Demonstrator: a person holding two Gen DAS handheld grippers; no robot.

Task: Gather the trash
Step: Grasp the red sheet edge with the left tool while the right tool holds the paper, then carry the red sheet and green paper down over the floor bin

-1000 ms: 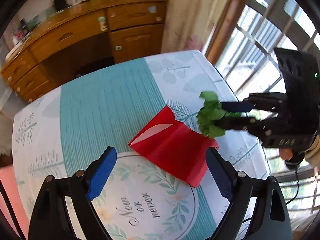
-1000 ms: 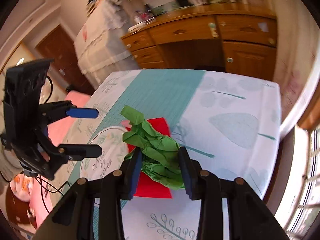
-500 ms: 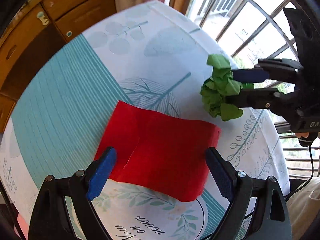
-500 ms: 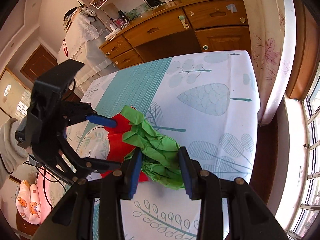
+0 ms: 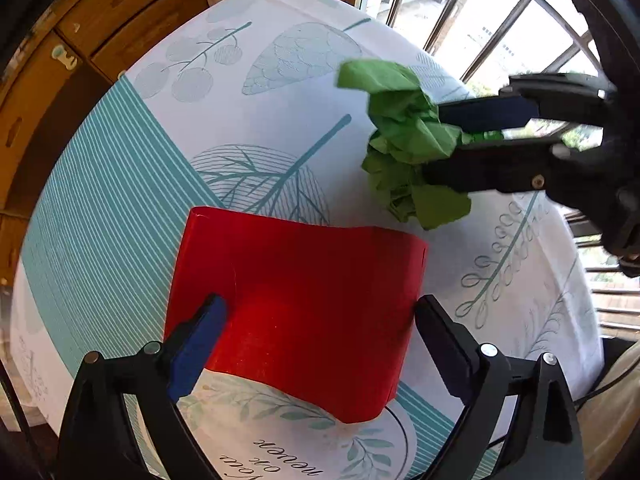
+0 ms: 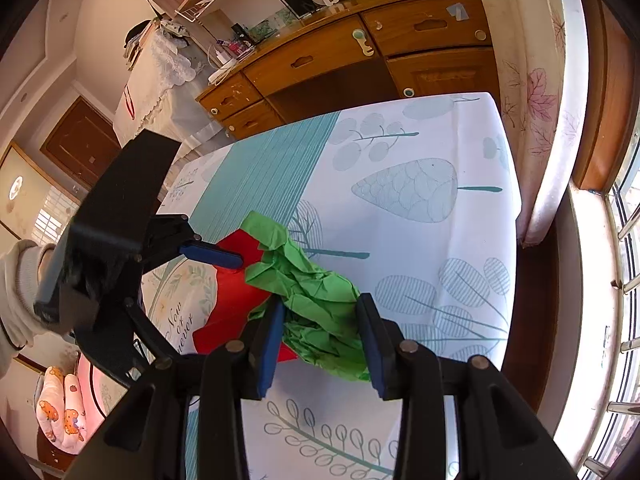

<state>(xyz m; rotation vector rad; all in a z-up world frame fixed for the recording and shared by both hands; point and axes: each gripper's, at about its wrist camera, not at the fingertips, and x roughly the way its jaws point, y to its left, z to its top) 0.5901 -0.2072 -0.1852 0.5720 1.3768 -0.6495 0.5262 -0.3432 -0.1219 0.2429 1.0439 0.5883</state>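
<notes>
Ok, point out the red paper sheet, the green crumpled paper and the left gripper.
red paper sheet (image 5: 312, 304), left wrist view, middle of the sheet.
green crumpled paper (image 6: 316, 296), right wrist view, centre of the wad.
left gripper (image 5: 320, 332), left wrist view, midway between fingertips.

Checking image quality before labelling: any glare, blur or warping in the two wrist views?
Left wrist: the window is blown out white, the table edge bows from the fisheye, and the green paper looks slightly soft; the red paper is sharp. Right wrist: bright window strip at right, dim room at left, cabinet lines curved, green paper crisp.
</notes>
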